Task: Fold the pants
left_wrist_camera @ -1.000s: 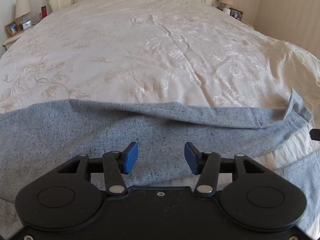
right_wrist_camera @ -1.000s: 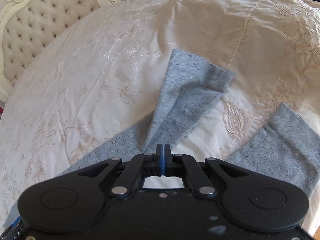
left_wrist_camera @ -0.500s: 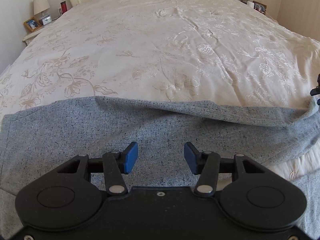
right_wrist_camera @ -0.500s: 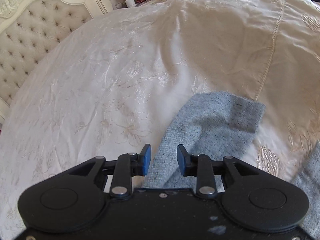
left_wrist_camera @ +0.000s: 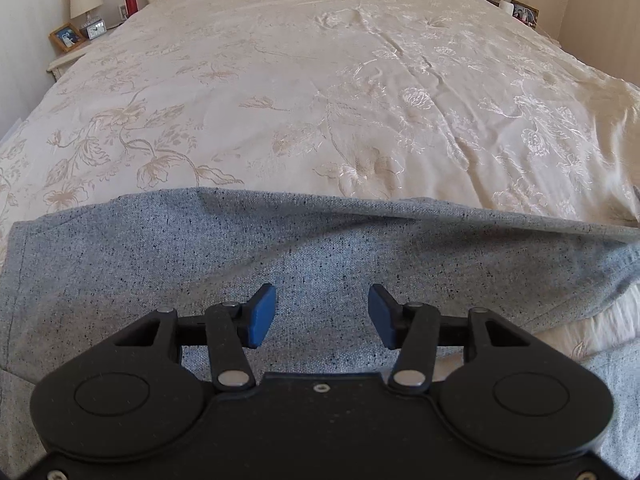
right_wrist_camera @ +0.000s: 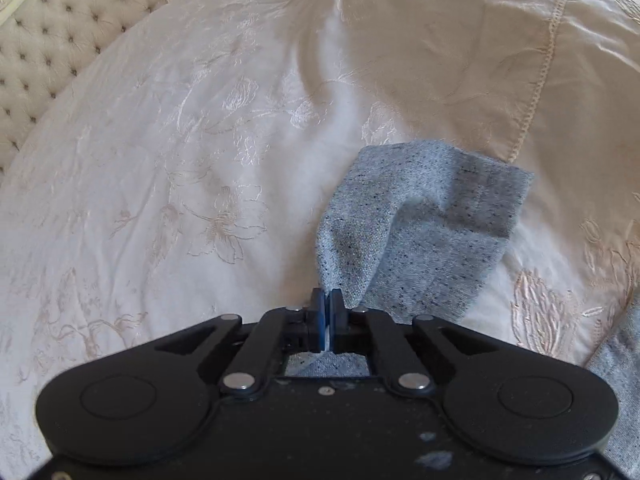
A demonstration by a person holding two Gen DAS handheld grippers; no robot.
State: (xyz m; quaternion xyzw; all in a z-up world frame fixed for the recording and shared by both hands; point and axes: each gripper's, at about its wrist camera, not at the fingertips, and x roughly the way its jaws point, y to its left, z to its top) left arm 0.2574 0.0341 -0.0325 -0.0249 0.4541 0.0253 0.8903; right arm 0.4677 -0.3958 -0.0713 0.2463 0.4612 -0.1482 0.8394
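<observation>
A pair of speckled blue-grey knit pants (left_wrist_camera: 320, 256) lies spread across the near end of a wide bed covered by a cream bedspread embroidered with flowers (left_wrist_camera: 320, 100). The left tongs (left_wrist_camera: 322, 314), black with blue pads, hang just above the pants fabric with their fingers spread wide apart, holding nothing. In the right wrist view, the right tongs (right_wrist_camera: 327, 318) are pinched closed on a fold of one pants leg (right_wrist_camera: 420, 236), whose hemmed end lies rumpled on the bedspread beyond the fingertips. A cream tufted headboard (right_wrist_camera: 60, 28) stands at the far end. A bedside lamp (left_wrist_camera: 85, 0), framed photo (left_wrist_camera: 66, 37) and small clock (left_wrist_camera: 96, 31) sit at left.
</observation>
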